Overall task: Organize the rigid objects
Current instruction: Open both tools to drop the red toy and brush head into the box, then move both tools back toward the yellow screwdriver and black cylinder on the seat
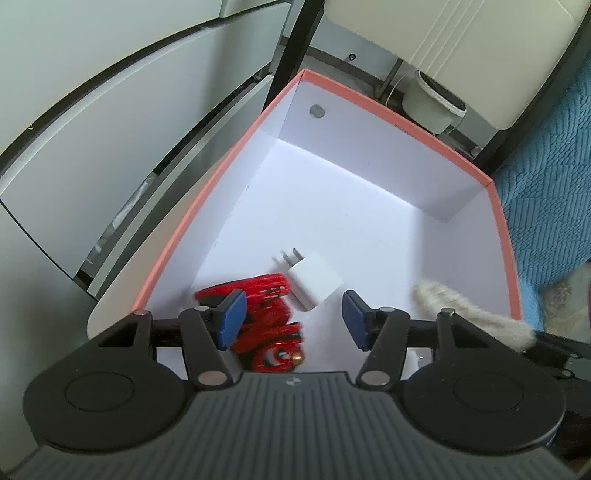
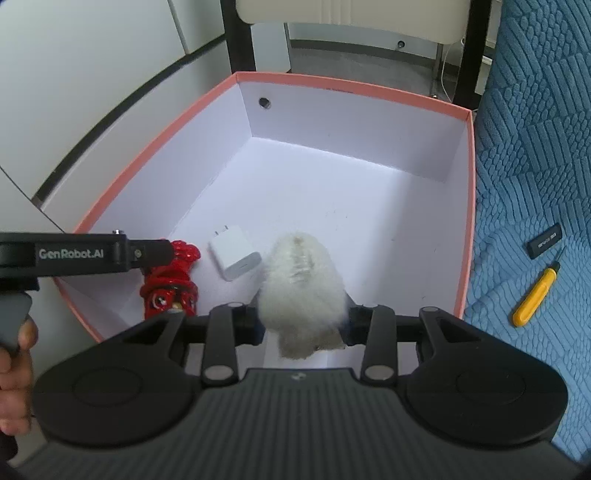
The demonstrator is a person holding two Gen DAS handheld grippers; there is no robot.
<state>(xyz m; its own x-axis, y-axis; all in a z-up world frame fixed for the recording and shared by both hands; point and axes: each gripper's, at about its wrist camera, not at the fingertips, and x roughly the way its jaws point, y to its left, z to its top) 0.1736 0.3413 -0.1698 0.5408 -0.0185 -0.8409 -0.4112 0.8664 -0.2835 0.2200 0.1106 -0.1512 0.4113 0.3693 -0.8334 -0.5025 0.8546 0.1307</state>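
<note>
Two things, a red figurine (image 2: 170,280) and a white charger (image 2: 235,258), already lie in the pink-rimmed box (image 2: 469,206), the left gripper (image 1: 291,319) open-jawed above them, the right gripper (image 2: 304,321) clamping a white furry item (image 2: 301,288) over the box, while a yellow tool (image 2: 535,297) and black stick (image 2: 545,240) wait on the blue mat (image 2: 535,147)

— What lies outside the sorting?

— A blue textured mat (image 2: 535,155) spreads along the right side. Beyond it stands a pale cushioned chair (image 2: 351,14) on black legs (image 2: 240,40).

— Anything else?

— A white round bin with a dark rim (image 1: 436,101) sits on the floor beneath the chair, and pale cabinet panels with dark seams (image 1: 110,122) fill the left.
</note>
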